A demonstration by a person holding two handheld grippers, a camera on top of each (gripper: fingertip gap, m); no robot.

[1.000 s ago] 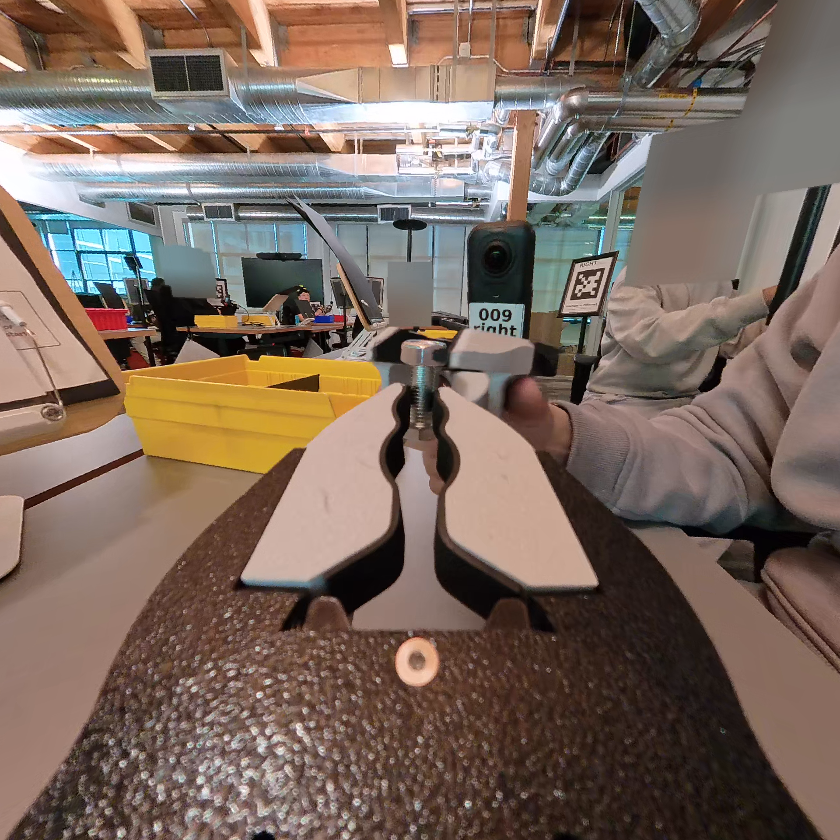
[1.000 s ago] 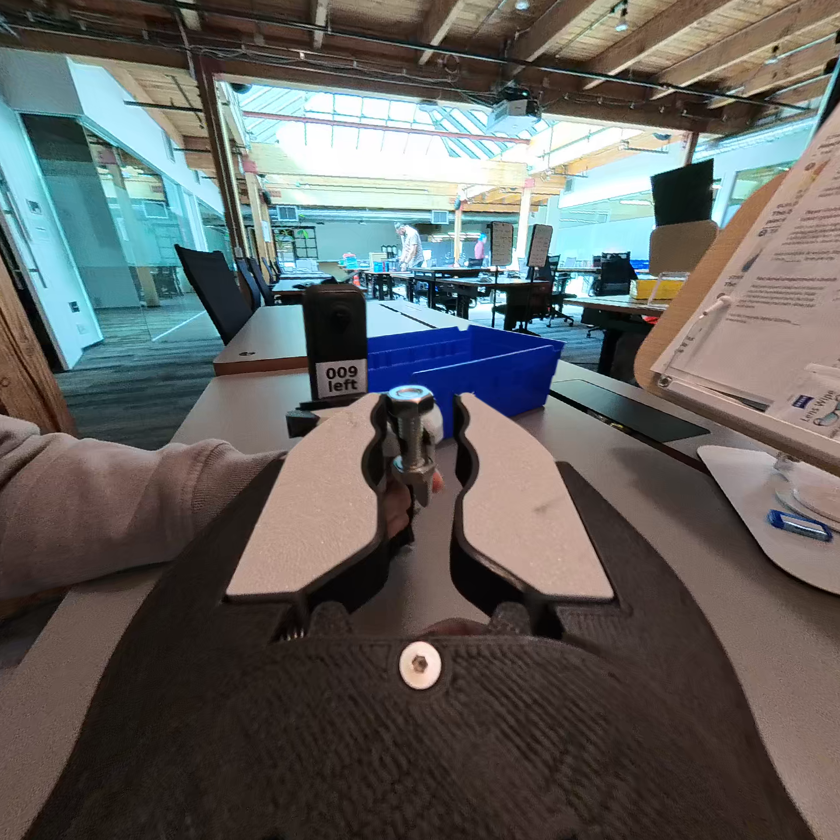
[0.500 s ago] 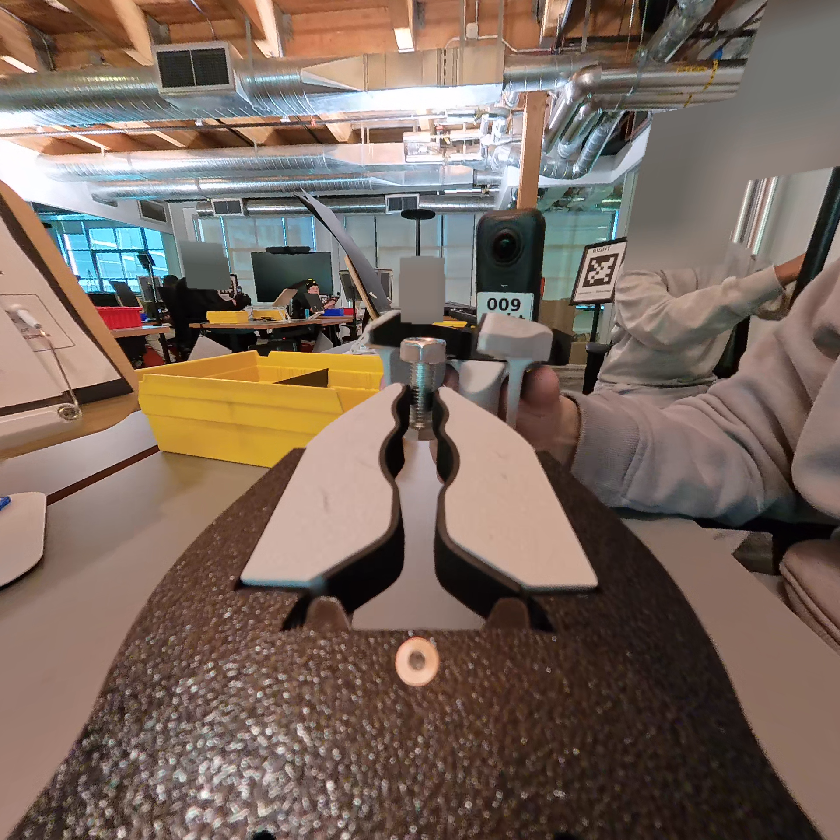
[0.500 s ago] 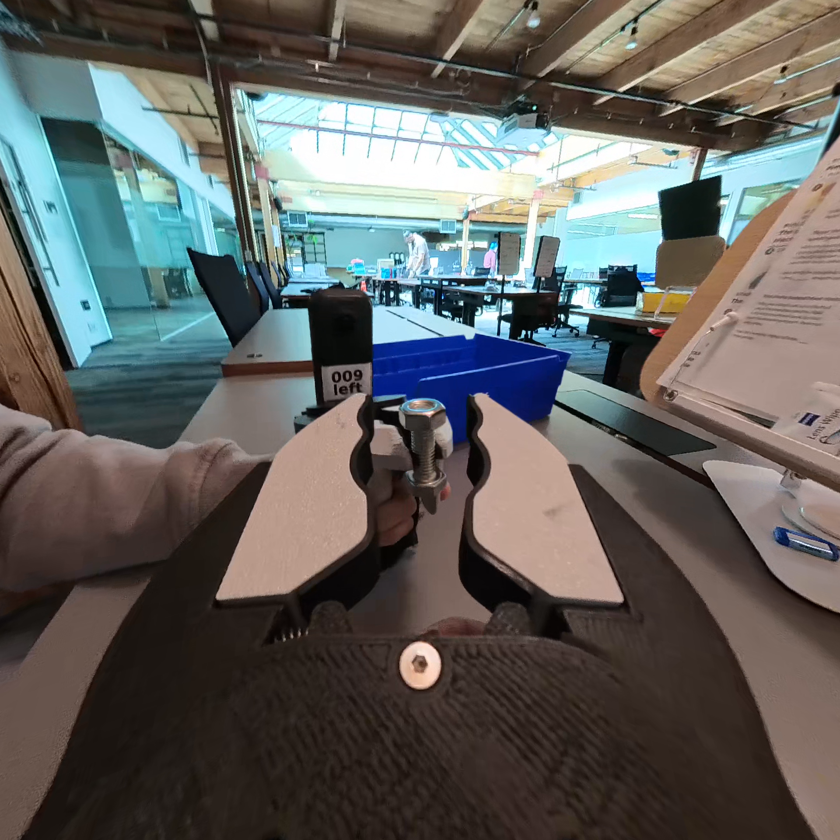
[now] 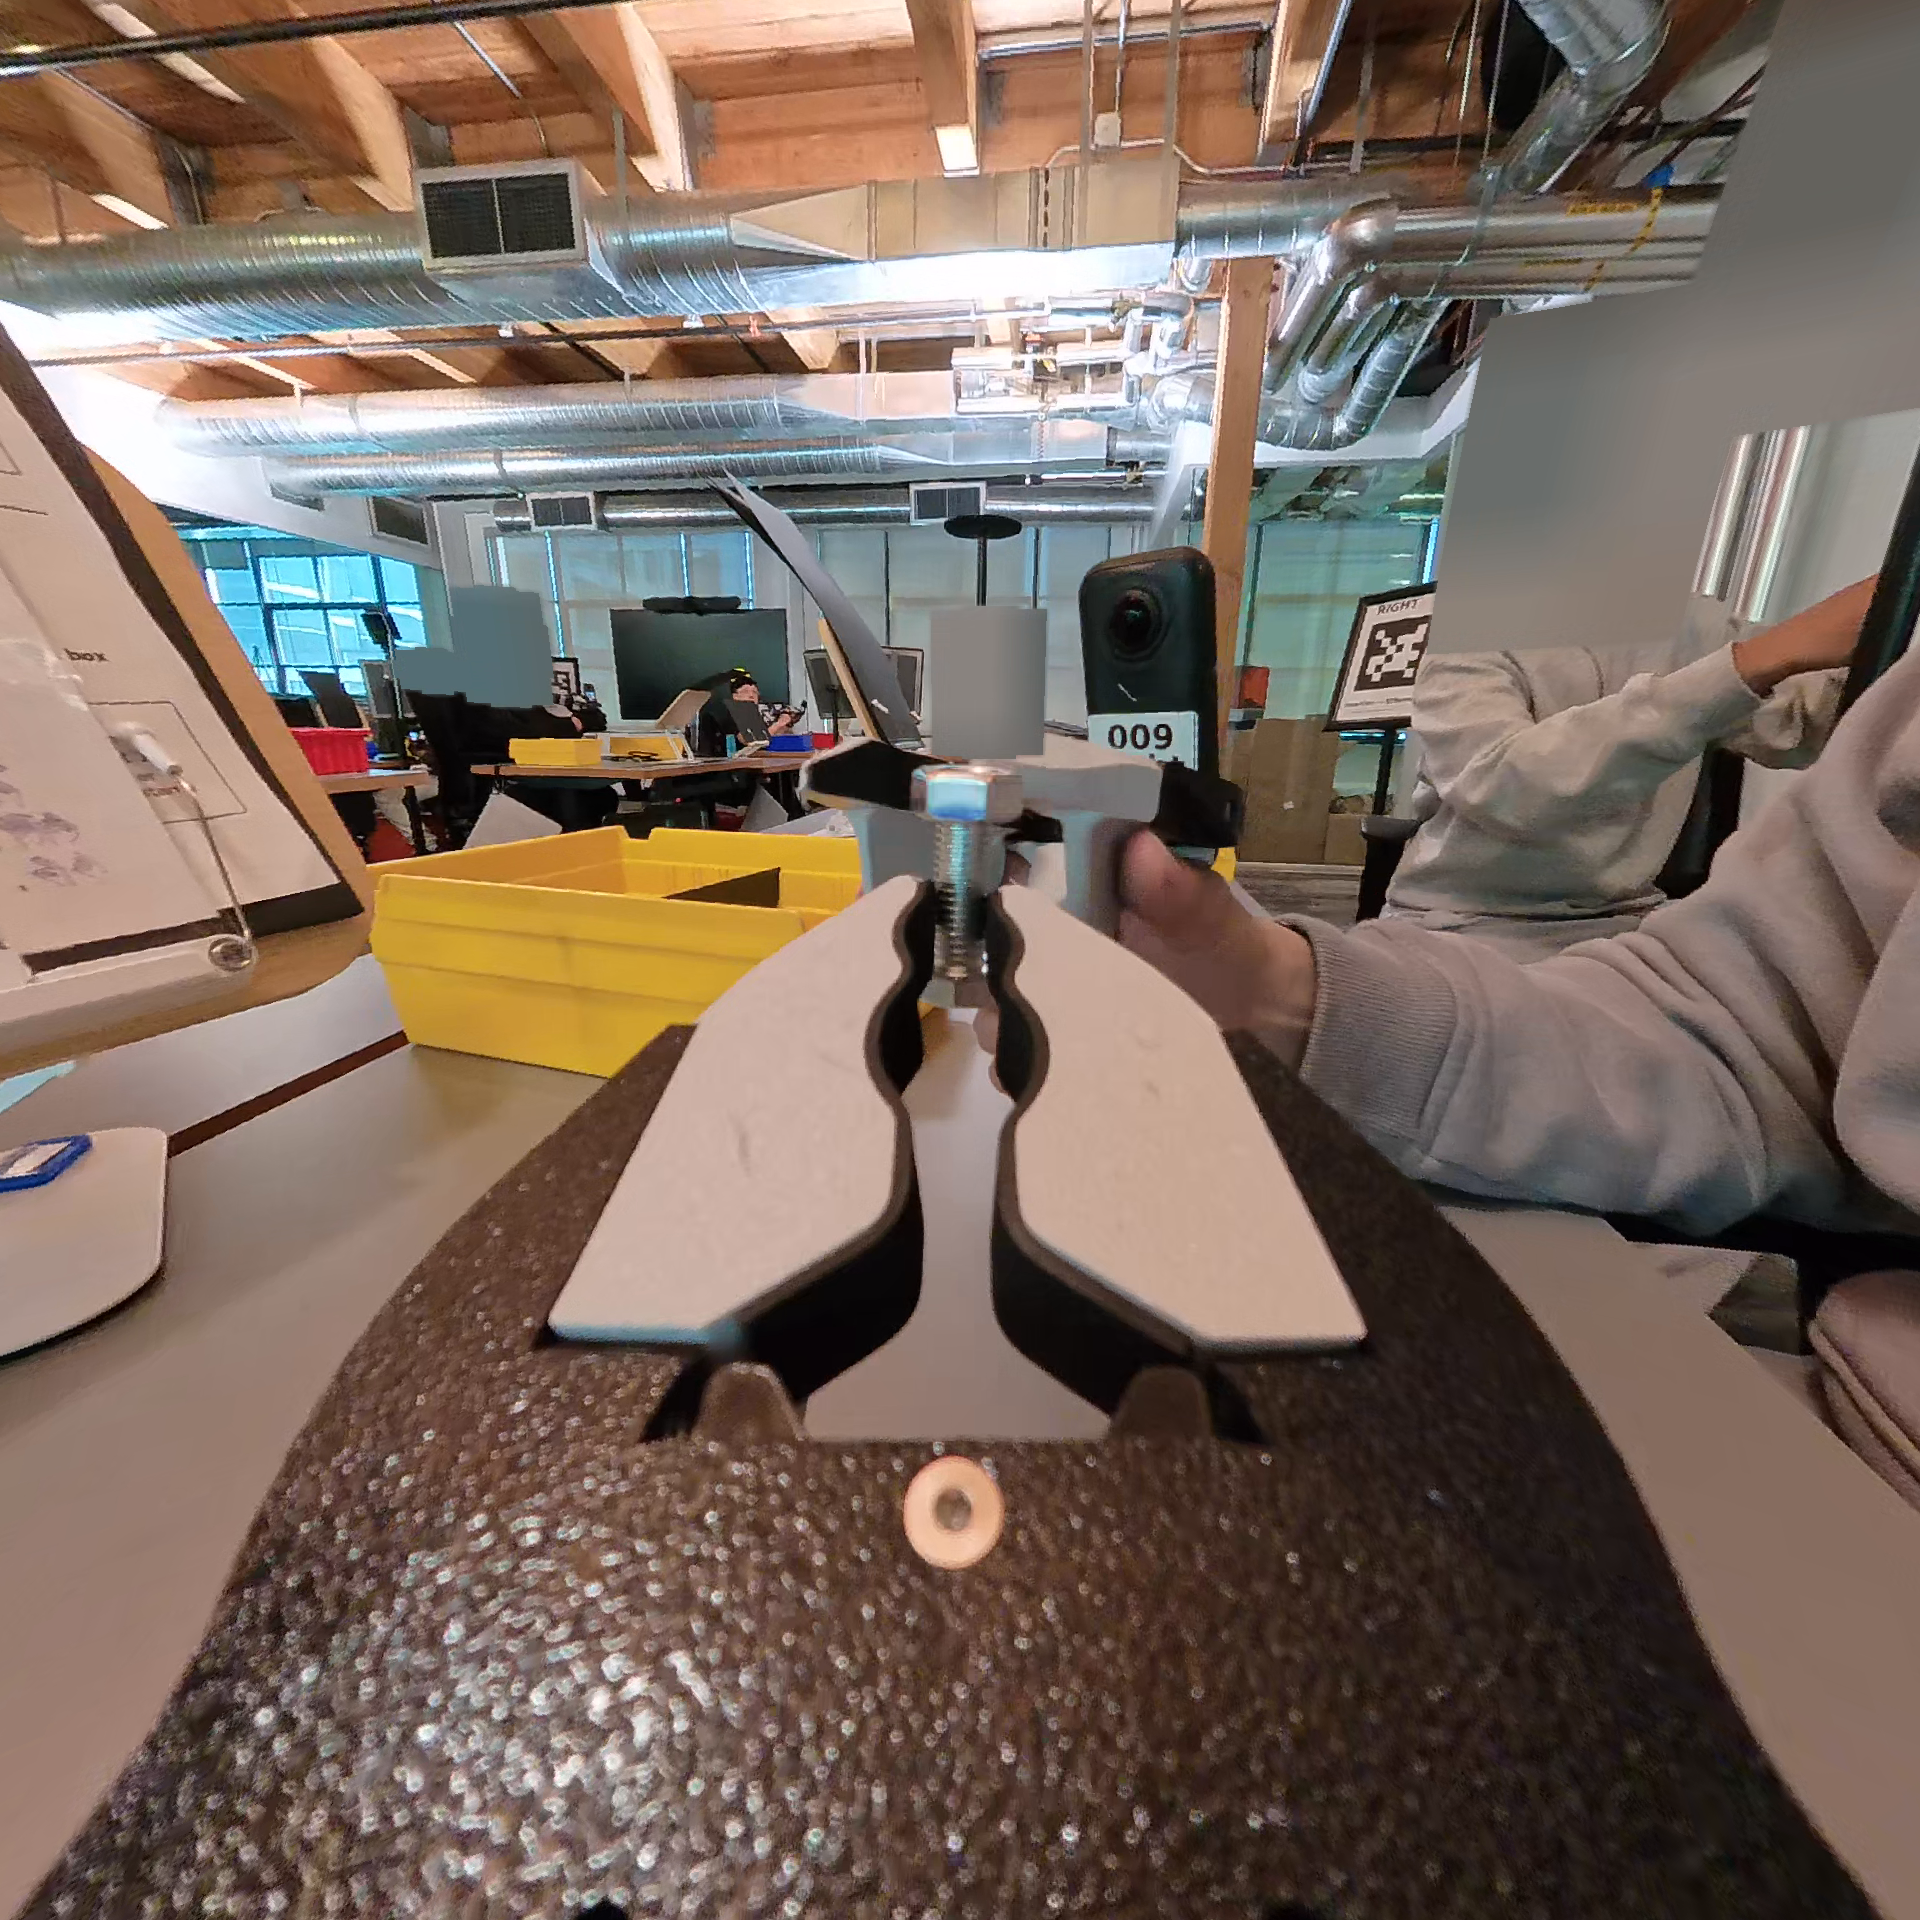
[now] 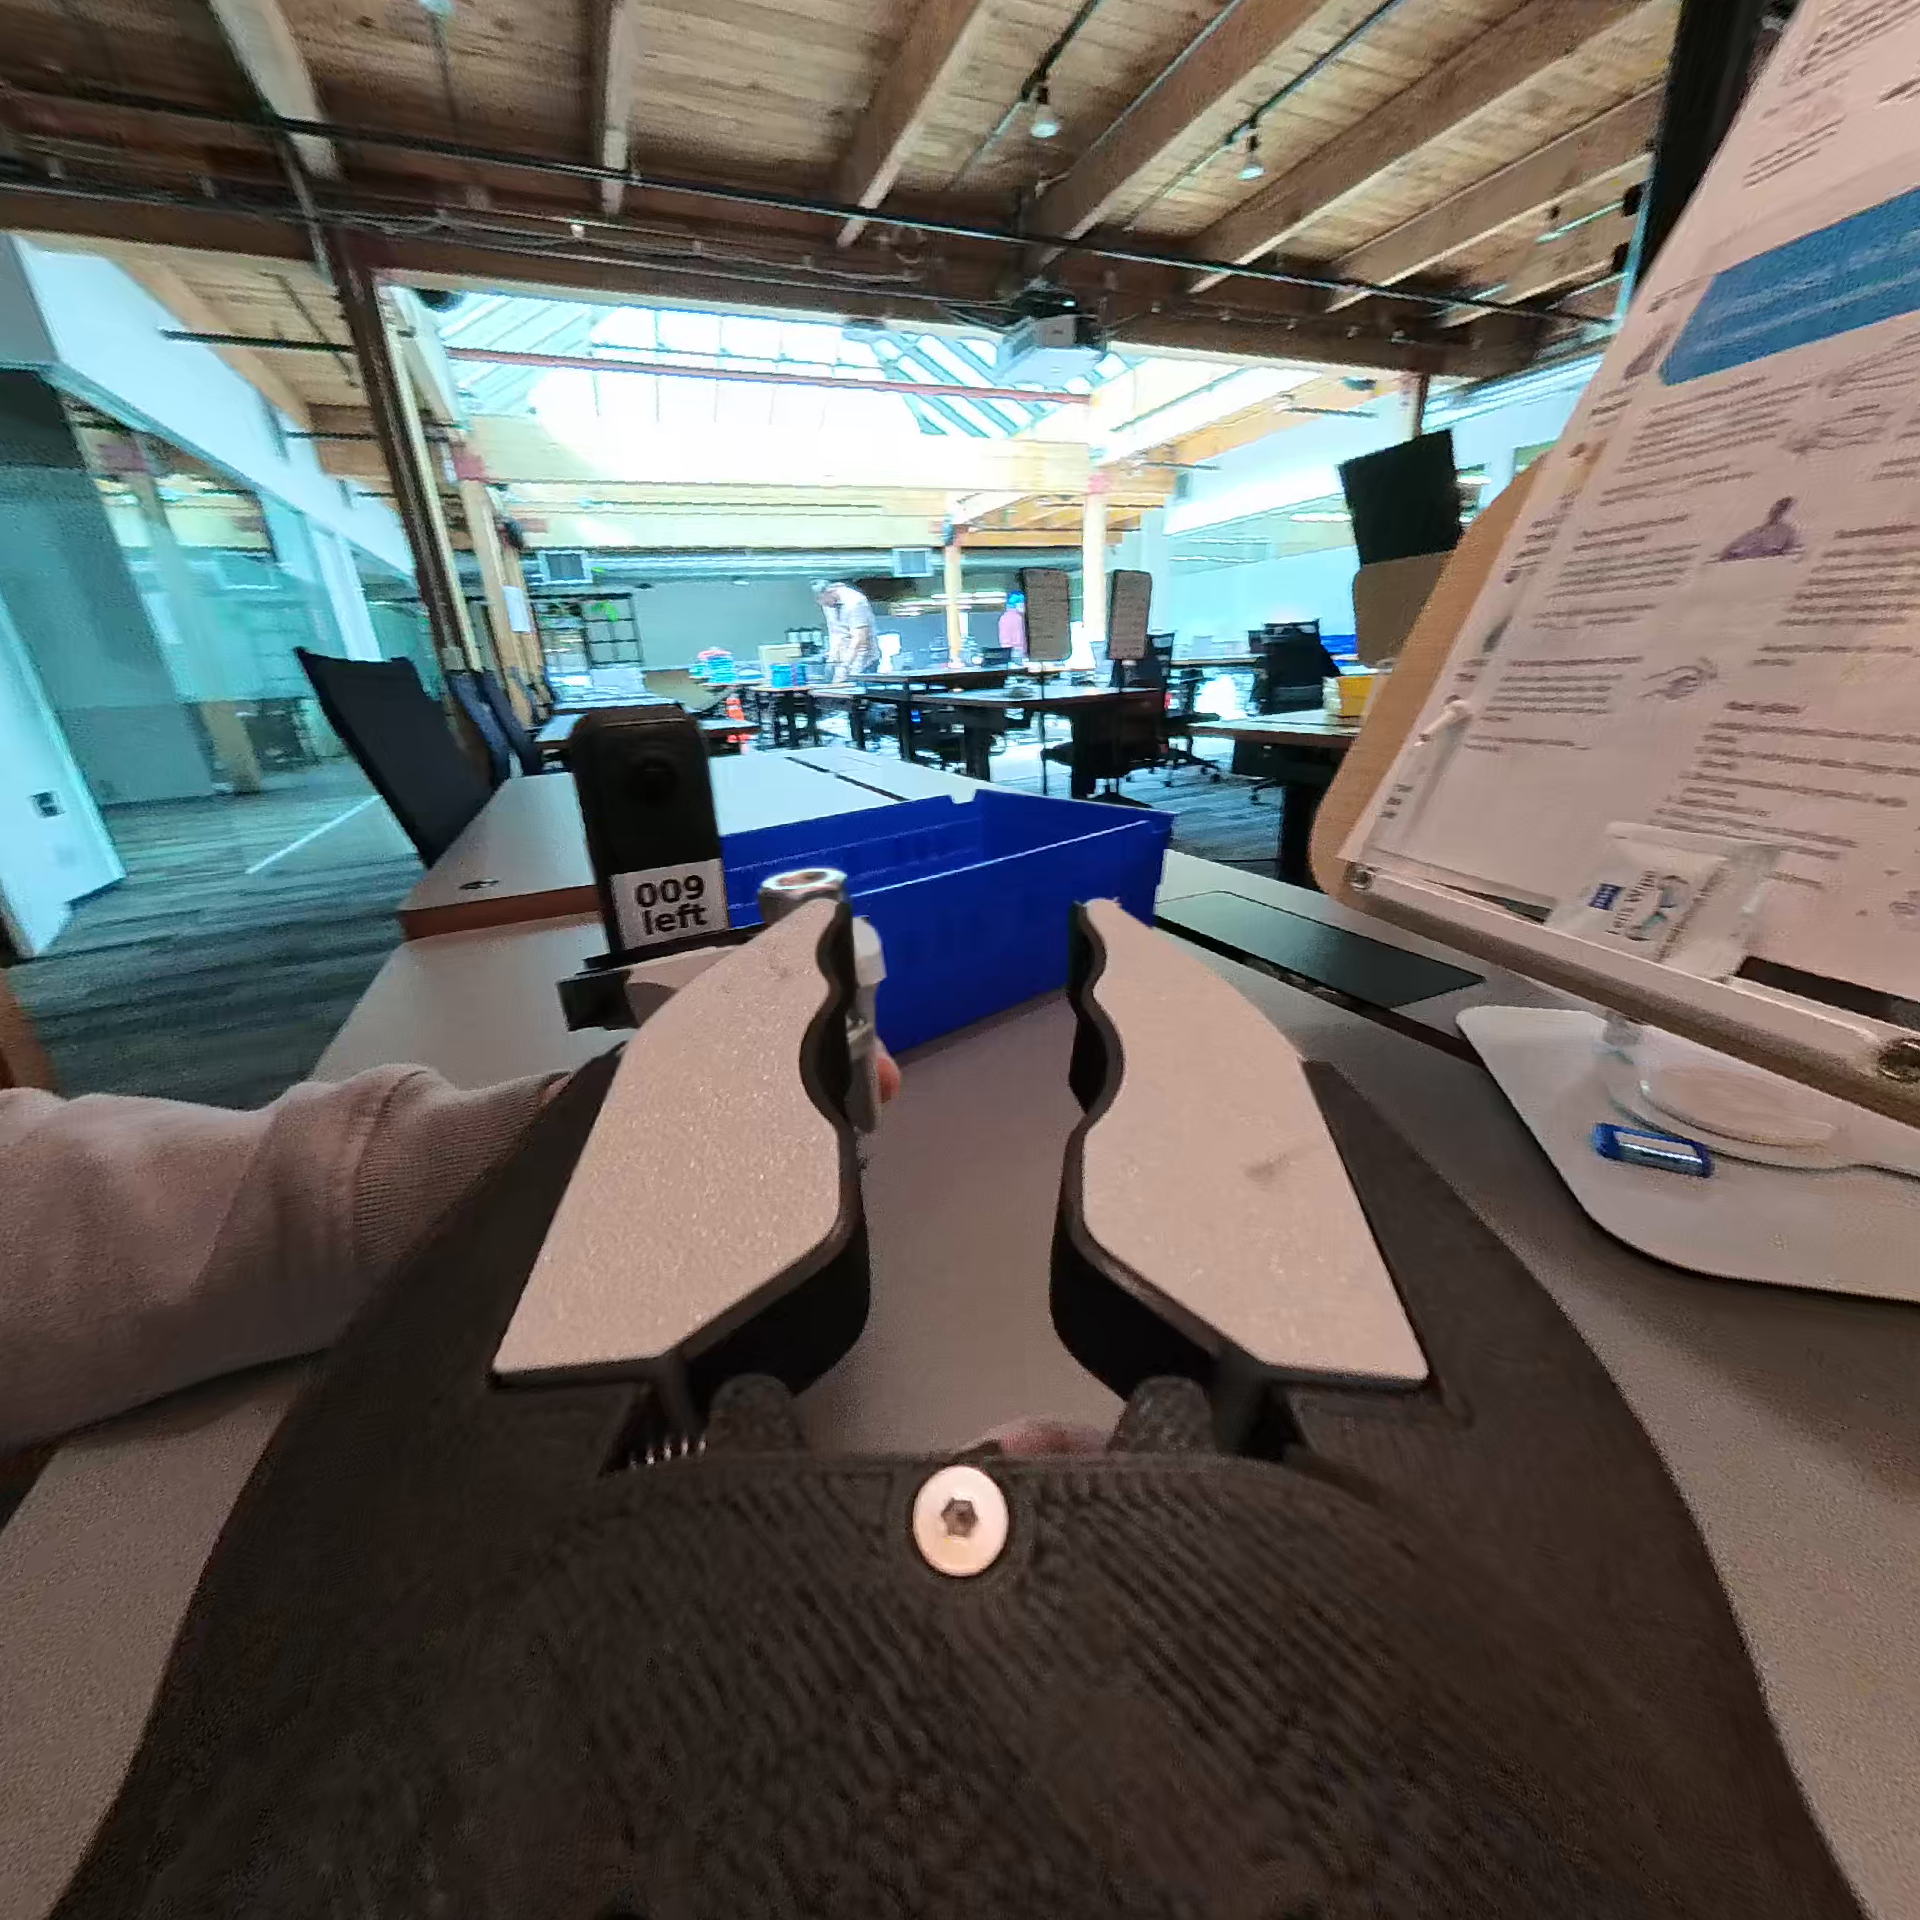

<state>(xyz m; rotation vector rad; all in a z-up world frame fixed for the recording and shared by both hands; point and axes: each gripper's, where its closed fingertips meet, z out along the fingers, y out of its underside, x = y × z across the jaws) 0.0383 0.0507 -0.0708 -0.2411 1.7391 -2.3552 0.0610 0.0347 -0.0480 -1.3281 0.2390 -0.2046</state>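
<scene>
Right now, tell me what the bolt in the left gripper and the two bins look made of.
Bolt: bright bare metal, probably zinc-plated steel, with shiny threads and a hex head; clamped in the left gripper.
Yellow bin: glossy moulded plastic with stepped walls.
Blue bin: likely the same plastic, with a smooth sheen.

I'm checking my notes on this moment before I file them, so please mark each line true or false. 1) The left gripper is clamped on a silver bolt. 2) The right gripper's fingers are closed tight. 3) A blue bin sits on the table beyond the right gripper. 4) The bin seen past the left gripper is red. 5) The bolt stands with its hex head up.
1) True: the left gripper pinches the threaded shank of the silver bolt.
2) False: the right gripper stands open, with nothing between its fingers.
3) True: the blue bin is beyond its fingertips.
4) False: that bin is yellow.
5) True: the head is on top.
</scene>
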